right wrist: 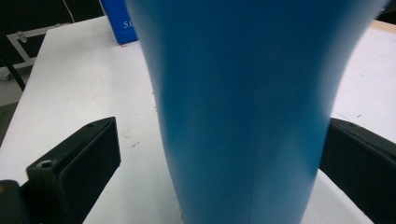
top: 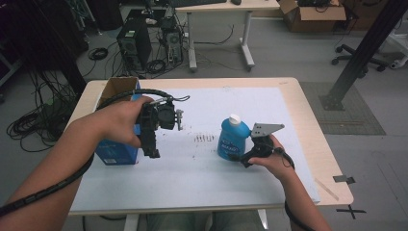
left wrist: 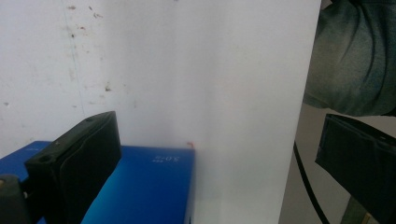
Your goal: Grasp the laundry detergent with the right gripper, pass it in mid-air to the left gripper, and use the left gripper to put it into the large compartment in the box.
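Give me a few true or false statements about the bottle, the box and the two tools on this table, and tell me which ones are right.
1. The blue bottle stands upright on the table with a white cap. True.
2. The right tool is shut tight on the bottle. False: its jaws sit either side of the bottle, with a clear gap at one jaw.
3. The left tool is held up over the blue box, with nothing between its jaws. True.
4. The box lies at the table's right edge. False: it is at the left edge.
5. The bottle lies on its side in the box. False: it stands on the table, apart from the box.
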